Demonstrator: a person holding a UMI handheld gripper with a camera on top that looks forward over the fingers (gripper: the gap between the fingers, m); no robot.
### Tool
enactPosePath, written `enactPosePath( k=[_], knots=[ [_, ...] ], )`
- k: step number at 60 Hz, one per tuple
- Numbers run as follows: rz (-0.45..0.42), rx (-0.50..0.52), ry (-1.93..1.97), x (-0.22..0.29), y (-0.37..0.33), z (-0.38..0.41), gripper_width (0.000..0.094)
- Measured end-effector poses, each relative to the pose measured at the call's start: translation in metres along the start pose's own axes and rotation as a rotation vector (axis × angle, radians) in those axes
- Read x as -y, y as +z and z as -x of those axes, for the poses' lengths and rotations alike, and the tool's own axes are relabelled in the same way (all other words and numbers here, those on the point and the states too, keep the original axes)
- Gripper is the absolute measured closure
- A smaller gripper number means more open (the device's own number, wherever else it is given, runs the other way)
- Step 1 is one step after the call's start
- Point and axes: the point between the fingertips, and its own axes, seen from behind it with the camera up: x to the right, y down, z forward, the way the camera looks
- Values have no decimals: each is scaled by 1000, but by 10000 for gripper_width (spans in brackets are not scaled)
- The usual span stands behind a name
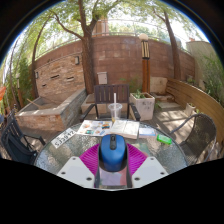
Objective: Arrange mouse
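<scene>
A blue computer mouse (112, 152) sits between my gripper's two magenta pads (91, 158), and both pads press against its sides. My gripper (112, 160) holds it up above a round glass patio table (70, 150), with the mouse's front pointing away from me.
The table bears papers or magazines (105, 127), a clear plastic cup (115, 111), a green item (164, 139) and a small white item (64, 138). Beyond it stand a dark chair (105, 98), a white planter (143, 105), a brick wall (120, 60) and a tree (88, 40).
</scene>
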Motion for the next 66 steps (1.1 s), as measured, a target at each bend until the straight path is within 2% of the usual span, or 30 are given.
enactPosePath(
  k=[12, 16, 20, 22, 24, 26, 27, 30, 33, 48, 66],
  knots=[
    [218, -49, -12, -93, 106, -48, 570],
    [258, -43, -4, -113, 117, -49, 505],
    [298, -26, -9, -132, 122, -48, 411],
    [281, -22, -22, -128, 121, -48, 359],
    [276, -29, -38, -122, 117, -50, 251],
    [268, -34, -52, -116, 110, -49, 98],
    [263, -33, -57, -113, 107, -48, 72],
    [251, -34, -59, -106, 94, -44, 110],
    [245, -33, -50, -96, 75, -40, 79],
    [175, -108, -60, -57, -54, -20, 86],
    [123, -172, -93, -65, -184, 11, 81]
  ],
)
